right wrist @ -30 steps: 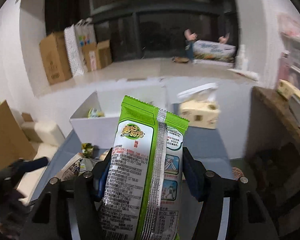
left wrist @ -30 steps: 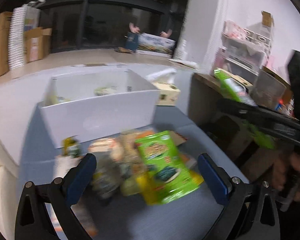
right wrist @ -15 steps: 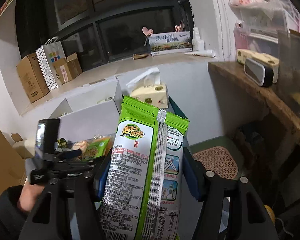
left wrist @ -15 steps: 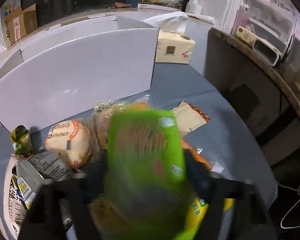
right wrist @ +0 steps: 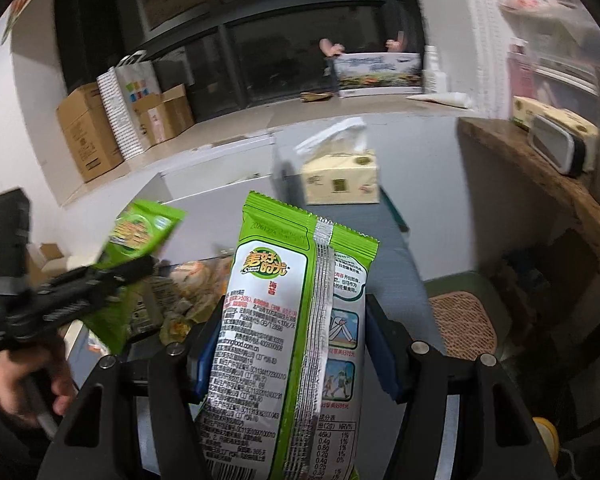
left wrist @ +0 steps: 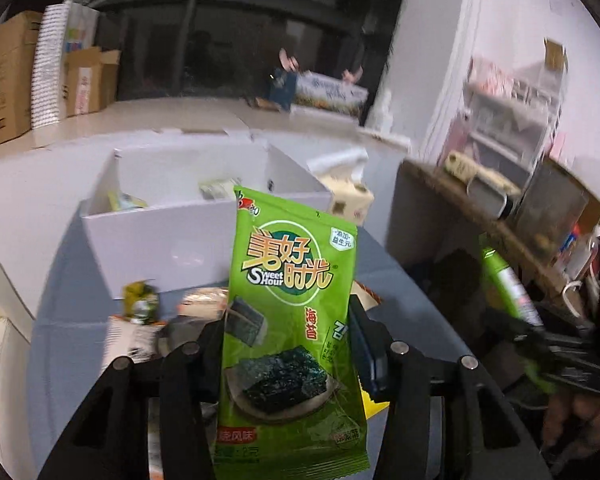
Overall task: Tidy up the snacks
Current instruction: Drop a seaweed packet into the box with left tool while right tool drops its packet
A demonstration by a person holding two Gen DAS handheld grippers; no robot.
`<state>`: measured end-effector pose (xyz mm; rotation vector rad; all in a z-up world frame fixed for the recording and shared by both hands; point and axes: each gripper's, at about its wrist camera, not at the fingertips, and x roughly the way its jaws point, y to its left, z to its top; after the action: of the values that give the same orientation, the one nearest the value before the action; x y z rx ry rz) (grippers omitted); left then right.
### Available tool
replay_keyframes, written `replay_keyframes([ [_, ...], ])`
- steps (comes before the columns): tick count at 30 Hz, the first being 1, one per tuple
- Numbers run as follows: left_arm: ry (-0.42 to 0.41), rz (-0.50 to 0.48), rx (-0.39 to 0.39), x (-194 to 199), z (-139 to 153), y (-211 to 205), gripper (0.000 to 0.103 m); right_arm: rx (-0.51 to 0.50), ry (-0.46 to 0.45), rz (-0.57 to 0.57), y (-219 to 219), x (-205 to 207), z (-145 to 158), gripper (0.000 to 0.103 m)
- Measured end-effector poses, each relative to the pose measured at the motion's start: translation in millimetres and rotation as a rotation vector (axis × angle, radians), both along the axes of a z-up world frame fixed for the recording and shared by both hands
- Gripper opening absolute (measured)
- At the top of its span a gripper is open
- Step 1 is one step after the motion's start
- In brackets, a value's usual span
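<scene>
The left gripper [left wrist: 290, 354] has its jaws clenched on a green seaweed pack [left wrist: 290, 320], held up in front of the white box [left wrist: 160, 240]. The right gripper [right wrist: 296, 352] has its jaws clenched on a second seaweed pack [right wrist: 296, 320], to the right of that box.

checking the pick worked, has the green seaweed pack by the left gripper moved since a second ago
Yes. The green seaweed pack has come up off the snack pile: it lay flat below the white box, and now stands upright in the shut left gripper, overlapping the box's front wall.
</scene>
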<state>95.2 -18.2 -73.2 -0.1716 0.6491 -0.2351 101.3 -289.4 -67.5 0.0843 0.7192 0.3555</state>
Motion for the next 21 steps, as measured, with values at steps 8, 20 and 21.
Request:
replay_keyframes([
  [8,-0.057,0.084,-0.018,-20.4,17.5,44.5,0.054,-0.011,-0.021,0.141,53.9,28.7,5.3,0.067],
  [20,-0.067,0.133,-0.001,105.8,49.2,79.3,0.054,-0.032,-0.046,0.231,131.3,154.4,43.9,0.067],
  [21,-0.062,0.148,0.011,124.4,48.5,81.9,0.054,-0.035,-0.045,0.231,137.6,169.3,44.6,0.067],
])
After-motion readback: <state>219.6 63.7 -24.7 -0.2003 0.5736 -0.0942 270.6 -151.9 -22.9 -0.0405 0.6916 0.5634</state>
